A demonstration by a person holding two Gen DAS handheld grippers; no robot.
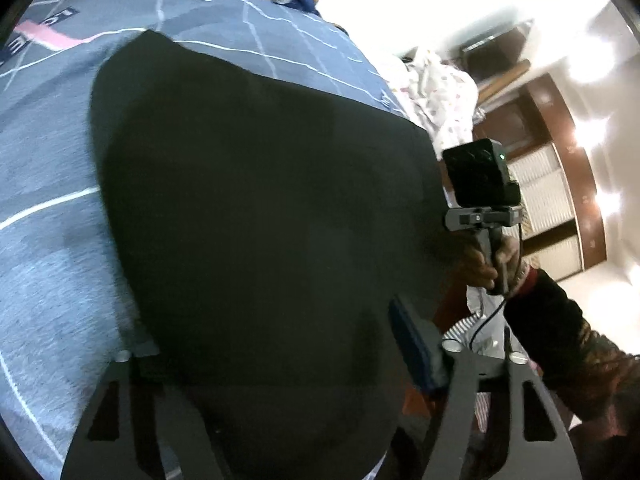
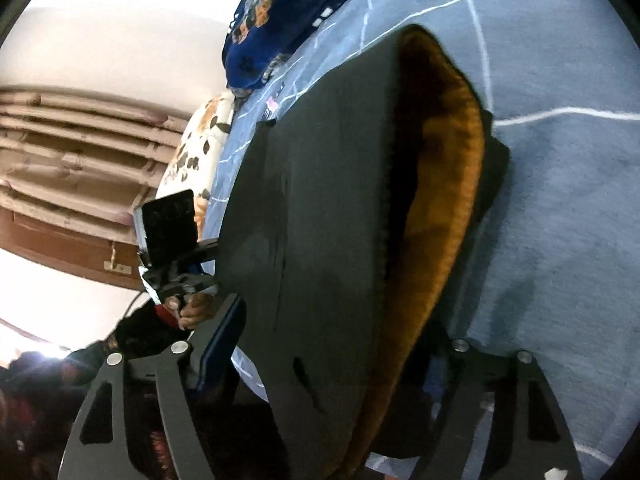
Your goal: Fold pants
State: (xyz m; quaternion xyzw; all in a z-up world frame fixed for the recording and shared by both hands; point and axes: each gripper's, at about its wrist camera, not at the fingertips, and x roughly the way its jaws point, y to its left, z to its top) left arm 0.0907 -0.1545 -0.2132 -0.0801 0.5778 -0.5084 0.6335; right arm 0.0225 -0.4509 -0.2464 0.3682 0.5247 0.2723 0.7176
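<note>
The black pants (image 1: 264, 216) hang lifted over the blue-grey bed, filling most of the left wrist view. My left gripper (image 1: 288, 364) has the cloth lying between its jaws; its blue right pad (image 1: 416, 348) shows, the left one is hidden by cloth. In the right wrist view the pants (image 2: 320, 216) gape at the waist and show an orange-brown fleece lining (image 2: 436, 184). My right gripper (image 2: 320, 368) has the waist edge between its jaws, with the blue left pad (image 2: 224, 344) showing. Each view shows the other gripper's handle held by a hand beside the pants.
The bed has a blue-grey cover with white grid lines (image 1: 48, 216) (image 2: 560, 208). A dark blue floral blanket (image 2: 280, 20) lies at its far end. A white spotted bundle (image 1: 440, 92) and wooden cupboards (image 1: 560, 184) stand beyond the bed edge.
</note>
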